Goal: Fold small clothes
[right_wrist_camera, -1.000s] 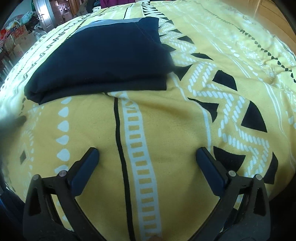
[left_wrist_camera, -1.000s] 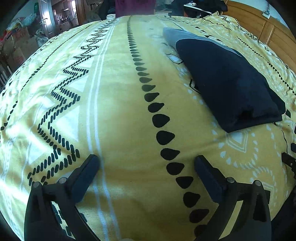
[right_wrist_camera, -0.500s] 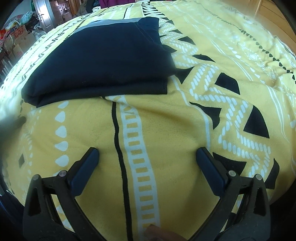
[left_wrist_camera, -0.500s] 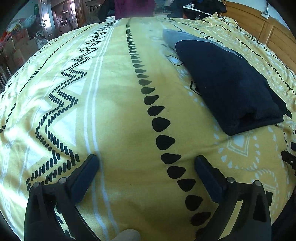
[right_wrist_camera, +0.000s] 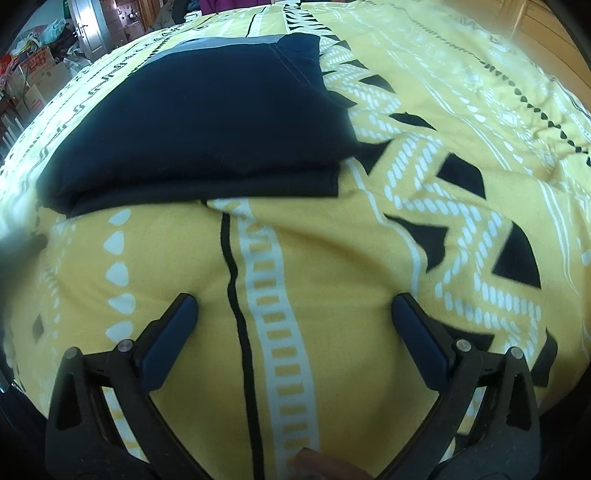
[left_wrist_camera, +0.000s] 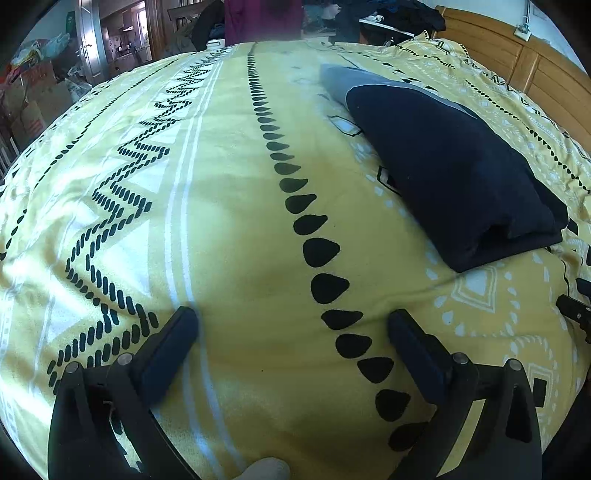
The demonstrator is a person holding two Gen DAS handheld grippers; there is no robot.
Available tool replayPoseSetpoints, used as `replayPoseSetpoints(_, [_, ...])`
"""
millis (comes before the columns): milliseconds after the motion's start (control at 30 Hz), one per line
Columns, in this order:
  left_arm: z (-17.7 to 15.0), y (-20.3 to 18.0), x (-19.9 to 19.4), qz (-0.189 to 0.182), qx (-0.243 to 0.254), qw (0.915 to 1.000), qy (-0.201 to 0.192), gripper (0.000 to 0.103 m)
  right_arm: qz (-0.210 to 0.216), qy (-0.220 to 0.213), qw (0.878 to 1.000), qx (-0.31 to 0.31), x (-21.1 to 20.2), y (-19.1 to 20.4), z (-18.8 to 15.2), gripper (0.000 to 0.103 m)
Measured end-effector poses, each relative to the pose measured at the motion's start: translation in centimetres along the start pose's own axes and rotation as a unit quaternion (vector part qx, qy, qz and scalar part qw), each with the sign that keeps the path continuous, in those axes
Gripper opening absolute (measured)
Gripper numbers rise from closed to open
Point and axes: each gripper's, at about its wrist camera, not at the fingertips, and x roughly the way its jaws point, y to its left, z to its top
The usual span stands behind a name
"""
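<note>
A dark navy garment (left_wrist_camera: 450, 166) with a grey band lies folded into a thick rectangle on the yellow patterned bedspread (left_wrist_camera: 229, 236). It sits to the right of and beyond my left gripper (left_wrist_camera: 291, 325), which is open over bare bedspread with nothing between its fingers. In the right wrist view the same folded garment (right_wrist_camera: 207, 122) lies straight ahead and slightly left, its near folded edge a short way beyond my right gripper (right_wrist_camera: 293, 304). That gripper is open too, empty, low over the bedspread (right_wrist_camera: 332, 280).
A wooden headboard (left_wrist_camera: 535, 74) runs along the bed's right side. Cardboard boxes and bags (left_wrist_camera: 29, 107) crowd the floor at far left by a doorway. A dark red cloth (left_wrist_camera: 262, 18) hangs beyond the bed's far end. A fingertip (right_wrist_camera: 314, 461) shows at the bottom edge.
Both grippers have drawn back slightly towards the near edge of the bed. They stay open and the folded garment has not moved.
</note>
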Motion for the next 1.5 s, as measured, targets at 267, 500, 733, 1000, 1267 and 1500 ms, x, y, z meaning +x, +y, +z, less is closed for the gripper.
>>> replayPoseSetpoints(267, [-0.06, -0.03, -0.05, 0.001, 0.001, 1.0, -0.001, 0.103, 0.001, -0.009, 1.0, -0.005, 0.39, 0.09, 0.71, 0.103])
replayPoseSetpoints(500, [-0.1, -0.11, -0.15, 0.004, 0.004, 1.0, -0.001, 0.103, 0.005, -0.006, 1.0, -0.007, 0.4, -0.03, 0.91, 0.103])
replayPoseSetpoints(733, [-0.13, -0.12, -0.16, 0.004, 0.004, 1.0, -0.002, 0.103, 0.005, -0.006, 1.0, -0.008, 0.35, -0.02, 0.9, 0.103])
replayPoseSetpoints(1000, [-0.09, -0.07, -0.13, 0.003, 0.005, 1.0, -0.002, 0.103, 0.005, -0.006, 1.0, -0.007, 0.34, 0.0, 0.88, 0.103])
replayPoseSetpoints(1267, [-0.07, -0.11, -0.12, 0.003, 0.005, 1.0, -0.002, 0.103, 0.006, -0.006, 1.0, -0.009, 0.28, 0.13, 0.74, 0.103])
replayPoseSetpoints(1500, [-0.22, -0.04, -0.24, 0.003, 0.005, 1.0, -0.005, 0.103, 0.006, -0.006, 1.0, -0.01, 0.26, 0.18, 0.6, 0.103])
